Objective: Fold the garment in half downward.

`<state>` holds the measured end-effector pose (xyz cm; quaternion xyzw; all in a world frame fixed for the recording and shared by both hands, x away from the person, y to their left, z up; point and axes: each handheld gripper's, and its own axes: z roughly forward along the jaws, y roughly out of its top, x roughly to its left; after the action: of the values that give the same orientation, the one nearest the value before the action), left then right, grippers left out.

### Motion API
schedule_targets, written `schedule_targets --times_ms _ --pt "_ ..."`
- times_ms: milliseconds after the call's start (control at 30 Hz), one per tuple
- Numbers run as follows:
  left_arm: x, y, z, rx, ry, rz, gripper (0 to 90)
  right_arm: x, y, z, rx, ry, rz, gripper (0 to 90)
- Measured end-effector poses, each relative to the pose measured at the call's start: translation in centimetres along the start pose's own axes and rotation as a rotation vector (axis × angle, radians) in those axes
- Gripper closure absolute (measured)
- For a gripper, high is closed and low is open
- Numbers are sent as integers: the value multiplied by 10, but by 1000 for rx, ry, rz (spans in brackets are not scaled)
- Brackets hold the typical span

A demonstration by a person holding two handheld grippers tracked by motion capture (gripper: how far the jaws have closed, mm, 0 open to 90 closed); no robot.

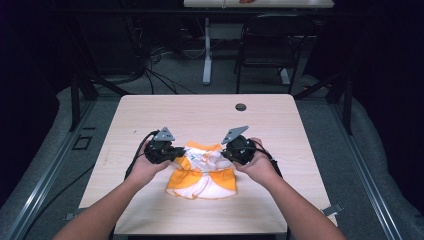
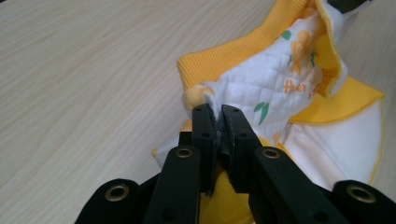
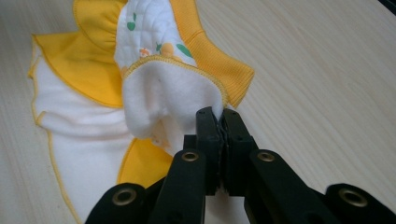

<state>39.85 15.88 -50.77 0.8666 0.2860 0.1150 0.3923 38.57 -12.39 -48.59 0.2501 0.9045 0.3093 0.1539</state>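
Baby garment (image 1: 204,172) on worktop (image 1: 150,115) | left gripper (image 2: 218,112) and right gripper (image 3: 219,114) fingers pinch opposite edges | apparently to spread it

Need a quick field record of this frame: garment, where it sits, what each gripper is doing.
garment: small orange and white piece of clothing, quilted print panel, ribbed orange band
location: on the table, near the person's edge
left gripper: shut, pinching the cloth's left side
right gripper: shut, pinching white fleece edge on right side
cloth state: pinched parts lifted, rest lying on the table
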Motion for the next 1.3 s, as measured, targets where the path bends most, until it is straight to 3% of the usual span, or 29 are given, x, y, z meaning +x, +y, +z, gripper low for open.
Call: schedule_targets --times_ms 433,867,1000,1167,1200,1300 --pt "-12 -19 -2 14 -43 2 845 16 -17 1 6 30 -12 873" --pt "-29 -46 0 19 -69 -7 843 37 -38 6 -19 53 22 870" --pt "-33 -53 0 15 -78 -14 839 41 -43 7 -5 65 20 865" --pt "-35 -55 -5 1 -80 -40 807 44 -49 6 -37 88 64 784" --pt "-35 -53 -7 0 -83 -41 757 44 -48 0 -52 104 74 765" --pt "-34 -47 -16 -26 -77 -57 717 43 -47 -6 -73 104 80 747"
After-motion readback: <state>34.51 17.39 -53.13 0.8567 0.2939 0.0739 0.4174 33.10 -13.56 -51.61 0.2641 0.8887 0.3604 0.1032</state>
